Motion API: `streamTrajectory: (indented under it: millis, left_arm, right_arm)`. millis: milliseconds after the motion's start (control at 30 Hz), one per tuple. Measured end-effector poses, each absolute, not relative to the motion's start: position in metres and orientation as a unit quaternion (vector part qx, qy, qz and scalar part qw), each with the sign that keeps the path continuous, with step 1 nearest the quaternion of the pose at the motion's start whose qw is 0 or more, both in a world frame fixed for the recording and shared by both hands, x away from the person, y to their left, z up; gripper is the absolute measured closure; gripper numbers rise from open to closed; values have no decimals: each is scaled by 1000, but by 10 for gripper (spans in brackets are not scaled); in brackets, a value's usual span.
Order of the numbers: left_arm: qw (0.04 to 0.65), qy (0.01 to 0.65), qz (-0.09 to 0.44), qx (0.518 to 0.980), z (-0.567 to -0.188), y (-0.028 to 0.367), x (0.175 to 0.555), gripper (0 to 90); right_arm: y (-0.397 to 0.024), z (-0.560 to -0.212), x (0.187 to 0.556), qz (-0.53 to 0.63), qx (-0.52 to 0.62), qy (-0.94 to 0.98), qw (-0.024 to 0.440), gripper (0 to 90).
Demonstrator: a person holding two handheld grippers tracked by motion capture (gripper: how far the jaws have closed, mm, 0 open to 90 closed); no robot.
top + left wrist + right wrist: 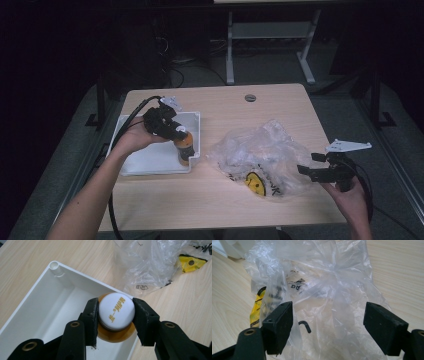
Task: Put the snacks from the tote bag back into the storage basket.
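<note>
Left gripper view: my left tongs are clamped on the white cap of an orange bottle, one jaw on each side. Bottle stands upright in the near right corner of the white tray on the bench. High view: my right tongs hang open at the clear plastic bag, gripping nothing; bag lies beside the tray.
</note>
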State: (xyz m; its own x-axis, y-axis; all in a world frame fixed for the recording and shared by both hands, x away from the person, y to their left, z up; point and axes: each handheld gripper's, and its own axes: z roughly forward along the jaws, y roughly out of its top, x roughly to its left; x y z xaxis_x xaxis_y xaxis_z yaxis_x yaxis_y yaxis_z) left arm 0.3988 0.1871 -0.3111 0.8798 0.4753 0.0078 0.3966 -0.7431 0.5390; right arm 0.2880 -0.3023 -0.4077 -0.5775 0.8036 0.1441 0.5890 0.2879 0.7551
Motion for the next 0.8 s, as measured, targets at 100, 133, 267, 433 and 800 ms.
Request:
streamTrajectory:
  millis: [100, 133, 267, 433, 800]
  left_arm:
    - [269, 237, 73, 931, -312, 187, 399, 533]
    - [268, 236, 71, 931, -312, 187, 398, 530]
    - [273, 239, 71, 929, -314, 187, 397, 507]
    - [276, 238, 72, 928, -312, 189, 396, 480]
    - [294, 251, 78, 919, -315, 205, 386, 386]
  right_arm:
    - [-302, -408, 288, 402, 439, 792, 133, 228]
    - [-302, -408, 288, 402, 439, 792, 133, 228]
    - [-301, -408, 288, 403, 439, 792, 133, 227]
    - [-302, -408, 288, 402, 439, 792, 134, 226]
    - [-301, -408, 288, 400, 441, 792, 133, 220]
